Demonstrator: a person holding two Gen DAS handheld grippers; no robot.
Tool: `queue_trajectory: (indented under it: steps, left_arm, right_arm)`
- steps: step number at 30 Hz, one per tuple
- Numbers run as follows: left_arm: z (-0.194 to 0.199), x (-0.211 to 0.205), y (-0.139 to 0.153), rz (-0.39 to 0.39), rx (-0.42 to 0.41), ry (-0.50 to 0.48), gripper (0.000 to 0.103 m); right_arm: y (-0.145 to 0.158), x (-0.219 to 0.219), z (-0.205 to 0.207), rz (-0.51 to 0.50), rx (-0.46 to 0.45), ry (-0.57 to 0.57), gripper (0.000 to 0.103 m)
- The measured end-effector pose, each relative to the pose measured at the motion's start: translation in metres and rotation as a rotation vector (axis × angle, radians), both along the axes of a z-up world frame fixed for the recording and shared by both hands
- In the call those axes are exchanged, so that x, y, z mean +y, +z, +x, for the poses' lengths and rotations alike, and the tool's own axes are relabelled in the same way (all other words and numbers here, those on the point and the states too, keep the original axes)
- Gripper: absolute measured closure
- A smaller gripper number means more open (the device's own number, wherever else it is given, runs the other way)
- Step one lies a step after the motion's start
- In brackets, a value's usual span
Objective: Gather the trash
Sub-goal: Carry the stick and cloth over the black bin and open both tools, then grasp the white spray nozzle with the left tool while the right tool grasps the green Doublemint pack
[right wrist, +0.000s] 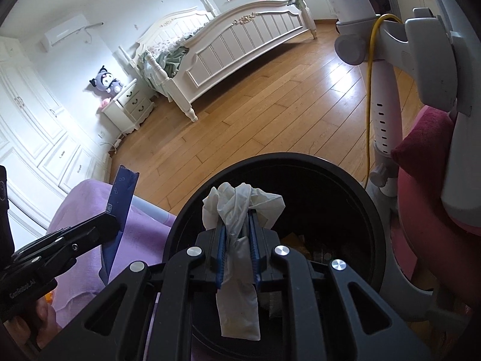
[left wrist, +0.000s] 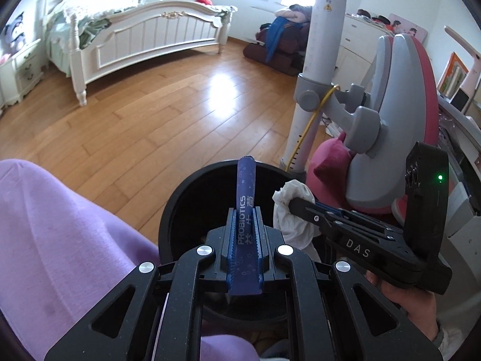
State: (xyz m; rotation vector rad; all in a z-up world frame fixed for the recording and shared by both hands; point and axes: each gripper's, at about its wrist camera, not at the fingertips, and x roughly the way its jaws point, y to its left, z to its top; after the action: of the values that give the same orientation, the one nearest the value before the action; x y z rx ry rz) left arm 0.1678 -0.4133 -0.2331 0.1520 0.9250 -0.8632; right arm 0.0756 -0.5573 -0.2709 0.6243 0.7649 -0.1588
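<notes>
**Trash over the bin, release is the risky part**

Bin (right wrist: 369, 210) first: its black mouth sits just below both my tools, between my purple-clad leg (left wrist: 60, 225) and the pink chair (left wrist: 418, 96). Its rim is close to each load, so a careless release could send something onto the wood floor (left wrist: 135, 126).

My right tool (right wrist: 237, 240) pinches a crumpled white tissue (right wrist: 240, 207) over the opening. Its long tail hangs back toward me, past the near rim, and I judge it could snag on the tool's pads or drape over the rim rather than fall.

My left tool (left wrist: 245, 234) is narrow, clamped on a blue probiotics sachet (left wrist: 246, 198). The stiff strip points across the bin; if it tips outward as I let go, it may bounce off the far edge.
</notes>
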Motion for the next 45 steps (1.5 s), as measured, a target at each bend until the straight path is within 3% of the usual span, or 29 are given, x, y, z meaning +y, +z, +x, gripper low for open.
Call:
queue_trajectory:
  steps: [1,2,3,4,5,11,15,25,30,35,39,41,45]
  left_arm:
    - [0.000,-0.001,0.000,0.006,-0.004,0.001,0.083]
    - [-0.001,-0.002,0.000,0.010,-0.008,0.005,0.068]
    - [-0.001,-0.001,0.001,0.010,-0.016,0.014,0.058]
    - [-0.002,0.000,0.002,0.009,-0.027,0.026,0.039]
    - [-0.003,0.002,0.004,0.004,-0.042,0.037,0.031]
    - [-0.002,0.020,0.018,-0.009,-0.046,0.059,0.031]
    - [0.002,0.054,0.033,-0.020,-0.053,0.117,0.031]
    - [0.019,0.216,0.070,0.013,-0.111,0.393,0.031]
    - [0.026,0.305,0.072,0.031,-0.100,0.545,0.031]
    - [0.054,0.355,0.054,0.041,0.000,0.574,0.031]
    - [0.075,0.353,0.041,0.013,0.045,0.498,0.031]
    - [0.082,0.340,0.029,0.069,0.052,0.455,0.049]
    - [0.094,0.343,0.012,0.115,0.072,0.451,0.065]
  right_arm:
    - [-0.001,-0.001,0.000,0.001,0.005,-0.008,0.075]
    - [-0.001,-0.003,-0.001,0.005,0.004,-0.019,0.058]
    - [-0.001,-0.004,-0.003,0.012,-0.006,-0.032,0.049]
    - [0.000,-0.005,-0.005,0.019,-0.016,-0.042,0.035]
    - [0.000,-0.005,-0.006,0.026,-0.022,-0.045,0.032]
    - [0.006,0.003,-0.005,0.047,-0.024,-0.012,0.032]
    - [0.016,0.021,-0.002,0.040,-0.040,0.037,0.032]
    - [0.057,0.107,0.021,0.007,-0.090,0.255,0.032]
    - [0.080,0.167,0.043,-0.022,-0.107,0.400,0.033]
    - [0.100,0.232,0.064,-0.063,-0.124,0.544,0.034]
    - [0.101,0.279,0.074,-0.100,-0.098,0.640,0.039]
    - [0.098,0.293,0.076,-0.108,-0.083,0.670,0.042]
    - [0.094,0.316,0.085,-0.126,-0.050,0.710,0.042]
